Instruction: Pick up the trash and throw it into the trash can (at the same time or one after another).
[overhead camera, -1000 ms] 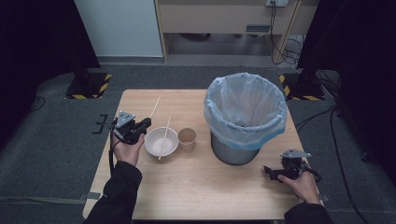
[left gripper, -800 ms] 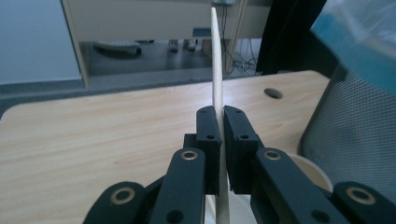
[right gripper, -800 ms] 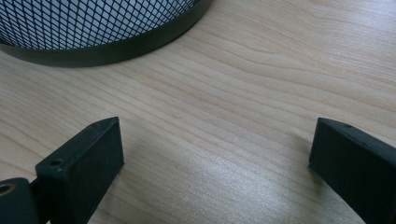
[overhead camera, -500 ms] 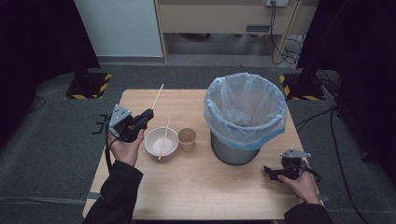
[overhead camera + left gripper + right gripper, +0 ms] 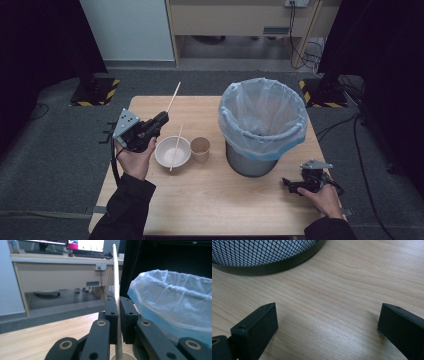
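Note:
My left gripper [image 5: 160, 119] is raised over the table's left side, shut on a thin wooden chopstick [image 5: 173, 97] that points up and away. In the left gripper view the chopstick [image 5: 115, 277] runs upright, pinched between the two black jaws of the left gripper [image 5: 119, 315]. A second chopstick [image 5: 176, 147] lies across a white bowl [image 5: 172, 151]. A brown paper cup [image 5: 200, 148] stands beside the bowl. My right gripper [image 5: 288, 184] rests low on the table at the front right, open, and in its own view the right gripper [image 5: 327, 320] has bare wood between its jaws.
A mesh waste bin [image 5: 262, 125] lined with a pale blue bag stands right of the cup; its black mesh base [image 5: 262, 255] is close ahead of the right gripper. A desk with screens [image 5: 85, 245] stands beyond the table. Dark floor surrounds the table [image 5: 210, 200].
My left gripper has lifted with the chopstick and tilted so the stick points more upward and away. The right hand has stayed where it was.

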`<state>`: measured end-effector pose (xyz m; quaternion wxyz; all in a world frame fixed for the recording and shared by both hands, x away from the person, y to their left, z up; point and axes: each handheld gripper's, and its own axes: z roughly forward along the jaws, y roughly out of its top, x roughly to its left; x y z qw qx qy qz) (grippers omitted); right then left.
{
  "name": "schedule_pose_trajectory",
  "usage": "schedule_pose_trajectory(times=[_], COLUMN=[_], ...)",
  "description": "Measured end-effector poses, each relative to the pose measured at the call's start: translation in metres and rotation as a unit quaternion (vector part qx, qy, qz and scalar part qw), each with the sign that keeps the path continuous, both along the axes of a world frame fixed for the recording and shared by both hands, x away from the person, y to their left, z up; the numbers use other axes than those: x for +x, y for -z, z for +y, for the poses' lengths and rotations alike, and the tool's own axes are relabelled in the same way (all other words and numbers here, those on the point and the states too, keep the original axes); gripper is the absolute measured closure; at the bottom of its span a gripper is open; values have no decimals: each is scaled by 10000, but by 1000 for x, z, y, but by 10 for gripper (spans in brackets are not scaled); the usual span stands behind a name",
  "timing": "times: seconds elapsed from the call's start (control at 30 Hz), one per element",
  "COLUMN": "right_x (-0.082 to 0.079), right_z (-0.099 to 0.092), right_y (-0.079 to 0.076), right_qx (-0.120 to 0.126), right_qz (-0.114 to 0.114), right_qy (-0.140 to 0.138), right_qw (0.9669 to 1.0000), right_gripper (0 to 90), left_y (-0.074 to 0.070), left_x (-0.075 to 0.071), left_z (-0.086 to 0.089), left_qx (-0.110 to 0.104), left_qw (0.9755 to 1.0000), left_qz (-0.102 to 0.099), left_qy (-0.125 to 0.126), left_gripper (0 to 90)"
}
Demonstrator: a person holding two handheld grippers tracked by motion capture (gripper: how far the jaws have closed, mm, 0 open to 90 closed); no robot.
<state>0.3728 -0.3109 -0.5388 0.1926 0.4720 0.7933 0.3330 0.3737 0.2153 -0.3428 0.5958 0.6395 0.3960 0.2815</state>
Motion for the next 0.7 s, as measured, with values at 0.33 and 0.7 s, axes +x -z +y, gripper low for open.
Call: schedule_pose_trajectory(times=[0.33, 0.7], right_x=[0, 0], right_z=[0, 0], right_y=[0, 0], right_qx=[1, 1], right_qz=[1, 1], right_qy=[-1, -2], right_qw=[10000, 10000], right_gripper=[29, 29], left_y=[-21, -48], left_x=[-6, -2], left_z=[-14, -42], left_qx=[-131, -267], left_qw=[9990, 9963], left_qz=[-344, -649], left_qy=[243, 489], left_gripper=[852, 852])
